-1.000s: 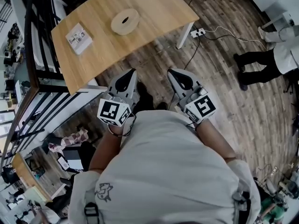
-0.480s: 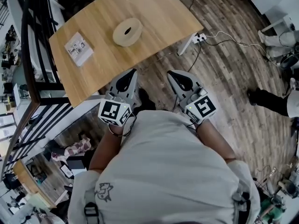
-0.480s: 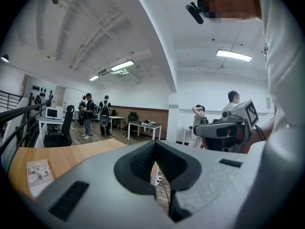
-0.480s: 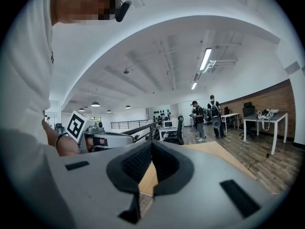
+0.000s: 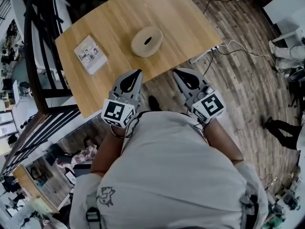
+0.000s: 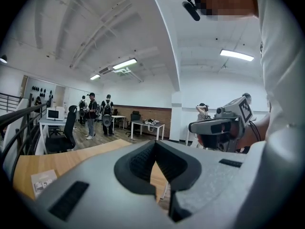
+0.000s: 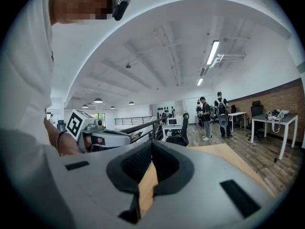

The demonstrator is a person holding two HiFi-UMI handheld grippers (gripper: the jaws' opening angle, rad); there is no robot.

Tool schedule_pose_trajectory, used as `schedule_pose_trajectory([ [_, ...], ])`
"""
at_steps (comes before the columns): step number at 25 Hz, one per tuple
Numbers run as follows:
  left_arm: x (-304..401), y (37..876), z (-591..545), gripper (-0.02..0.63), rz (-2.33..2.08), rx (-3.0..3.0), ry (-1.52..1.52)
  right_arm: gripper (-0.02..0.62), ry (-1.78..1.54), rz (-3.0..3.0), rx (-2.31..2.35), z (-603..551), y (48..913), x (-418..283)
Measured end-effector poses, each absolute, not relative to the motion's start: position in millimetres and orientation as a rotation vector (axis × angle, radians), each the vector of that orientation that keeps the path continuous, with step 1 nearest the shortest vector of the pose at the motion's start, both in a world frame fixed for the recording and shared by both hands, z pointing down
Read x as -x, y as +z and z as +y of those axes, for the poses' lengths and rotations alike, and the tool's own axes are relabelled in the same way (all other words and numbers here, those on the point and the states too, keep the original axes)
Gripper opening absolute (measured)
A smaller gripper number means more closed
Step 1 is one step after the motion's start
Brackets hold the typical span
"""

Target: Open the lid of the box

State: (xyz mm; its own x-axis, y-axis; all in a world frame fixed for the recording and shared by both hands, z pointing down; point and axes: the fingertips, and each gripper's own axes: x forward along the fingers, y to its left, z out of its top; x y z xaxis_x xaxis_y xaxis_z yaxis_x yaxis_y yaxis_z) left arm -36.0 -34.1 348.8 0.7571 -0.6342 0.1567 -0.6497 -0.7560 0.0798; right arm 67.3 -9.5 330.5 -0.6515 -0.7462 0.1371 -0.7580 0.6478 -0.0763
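Note:
A flat white rectangular box (image 5: 90, 55) with printed pictures lies on the left part of the light wooden table (image 5: 171, 13). A round tan ring-shaped object (image 5: 147, 41) sits near the table's middle. My left gripper (image 5: 136, 74) and right gripper (image 5: 177, 72) are both shut and empty. They are held side by side in front of the person's chest, tips over the table's near edge, well short of the box. In the left gripper view the shut gripper (image 6: 155, 146) points over the table, with the box (image 6: 43, 182) low at the left. The right gripper (image 7: 151, 147) also holds nothing.
A black metal railing (image 5: 35, 56) runs along the table's left side, with a lower level beyond it. A power strip and cable (image 5: 224, 46) lie on the wooden floor to the right. A person's legs (image 5: 281, 128) show at the far right. Several people (image 6: 97, 116) stand by distant desks.
The table, box and ring have come nearer in the head view. Both grippers stay shut and now reach over the table's near edge.

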Motion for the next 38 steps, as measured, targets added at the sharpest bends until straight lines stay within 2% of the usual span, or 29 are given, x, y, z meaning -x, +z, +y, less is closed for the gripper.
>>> schedule_pose_trajectory([
  [8,72.9,361.3,-68.1,0.004,-1.053,-2.788,0.190,0.005,0.203,-2.756,-1.209,-52.1,337.8,-29.4],
  [16,85.6,370.8,-85.6,0.005,-1.115,-2.744,0.191,0.005,0.199,-2.763,-1.149,-83.2,342.1,-24.9],
  [35,67.8,413.3,-140.8,0.006,-1.251,-2.634,0.277,0.006,0.175,-2.763,-0.832,-180.4,375.3,-31.7],
  [38,66.1,433.0,-149.1,0.048,-1.246,-2.613,0.310,0.006,0.184,-2.763,-0.792,-193.3,382.9,-32.3],
])
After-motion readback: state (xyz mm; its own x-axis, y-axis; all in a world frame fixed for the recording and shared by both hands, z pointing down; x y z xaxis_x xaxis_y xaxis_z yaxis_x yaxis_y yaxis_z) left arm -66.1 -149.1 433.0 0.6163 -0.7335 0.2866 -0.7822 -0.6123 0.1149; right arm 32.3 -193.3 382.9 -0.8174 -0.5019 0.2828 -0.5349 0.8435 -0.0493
